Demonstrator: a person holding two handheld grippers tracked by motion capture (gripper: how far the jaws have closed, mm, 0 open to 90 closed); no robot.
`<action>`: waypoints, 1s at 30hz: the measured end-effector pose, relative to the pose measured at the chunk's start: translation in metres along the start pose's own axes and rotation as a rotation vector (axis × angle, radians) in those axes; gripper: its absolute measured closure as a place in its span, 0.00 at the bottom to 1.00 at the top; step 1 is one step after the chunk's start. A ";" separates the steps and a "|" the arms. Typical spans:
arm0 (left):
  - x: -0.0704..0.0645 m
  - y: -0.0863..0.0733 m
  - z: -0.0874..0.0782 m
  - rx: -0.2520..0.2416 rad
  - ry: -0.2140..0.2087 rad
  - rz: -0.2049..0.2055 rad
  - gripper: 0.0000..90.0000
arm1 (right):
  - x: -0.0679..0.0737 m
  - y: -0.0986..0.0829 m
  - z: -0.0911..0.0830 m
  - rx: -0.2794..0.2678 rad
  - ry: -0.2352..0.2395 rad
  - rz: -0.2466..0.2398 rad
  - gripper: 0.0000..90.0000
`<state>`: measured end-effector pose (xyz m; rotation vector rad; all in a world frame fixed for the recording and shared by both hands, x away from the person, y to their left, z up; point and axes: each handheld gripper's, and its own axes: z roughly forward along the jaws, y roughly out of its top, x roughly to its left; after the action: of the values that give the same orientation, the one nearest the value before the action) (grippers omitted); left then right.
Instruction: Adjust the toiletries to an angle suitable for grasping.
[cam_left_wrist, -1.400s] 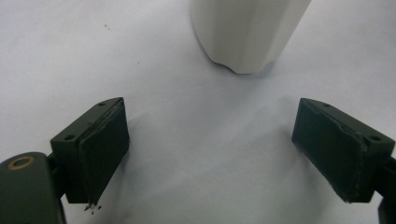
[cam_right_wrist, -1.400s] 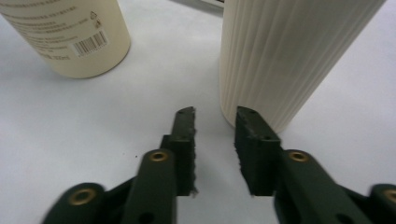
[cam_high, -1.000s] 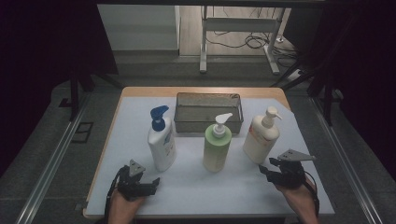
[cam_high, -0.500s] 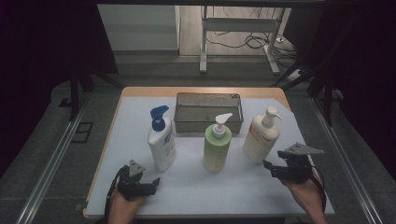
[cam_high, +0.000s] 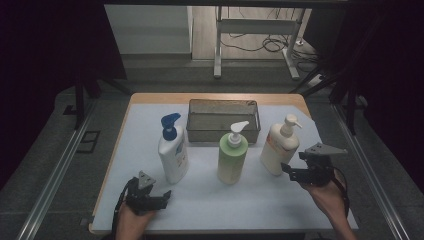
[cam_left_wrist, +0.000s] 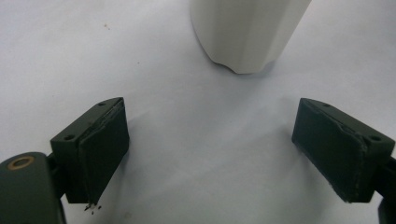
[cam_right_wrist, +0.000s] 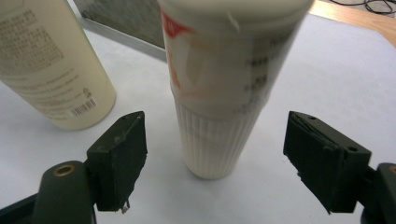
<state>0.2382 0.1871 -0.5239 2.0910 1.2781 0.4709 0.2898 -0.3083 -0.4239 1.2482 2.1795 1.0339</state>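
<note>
Three pump bottles stand on the white table top (cam_high: 210, 200): a white one with a blue pump (cam_high: 173, 149), a green one (cam_high: 232, 153) and a cream one (cam_high: 280, 146) at the right. My right gripper (cam_high: 290, 171) is open, lifted just off the table, its jaws close in front of the cream bottle (cam_right_wrist: 219, 88); the bottle stands ahead of the gap, not between the jaws. My left gripper (cam_high: 161, 196) rests open near the front edge, a little short of the blue-pump bottle's base (cam_left_wrist: 245, 32). Nothing lies between its pads (cam_left_wrist: 105, 144).
A metal mesh basket (cam_high: 223, 120) stands behind the bottles at the table's back middle. The green bottle (cam_right_wrist: 51, 60) is to the left in the right gripper view. Dark floor and rails flank the table, with a desk frame (cam_high: 255, 35) beyond.
My right gripper has moved left and forward, closing in on the cream bottle's base. The left gripper has stayed in place.
</note>
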 end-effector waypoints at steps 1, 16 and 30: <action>0.000 0.000 0.000 -0.002 0.000 -0.003 0.12 | 0.000 0.002 0.001 0.000 -0.001 0.000 0.23; 0.000 0.000 0.000 0.000 0.000 0.000 0.12 | -0.001 0.033 0.016 -0.005 -0.002 0.008 0.23; 0.000 0.000 0.000 -0.003 -0.002 -0.004 0.12 | 0.003 0.050 0.035 0.039 -0.008 0.006 0.29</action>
<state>0.2383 0.1870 -0.5241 2.0861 1.2795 0.4688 0.3389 -0.2766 -0.4072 1.2743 2.2014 0.9918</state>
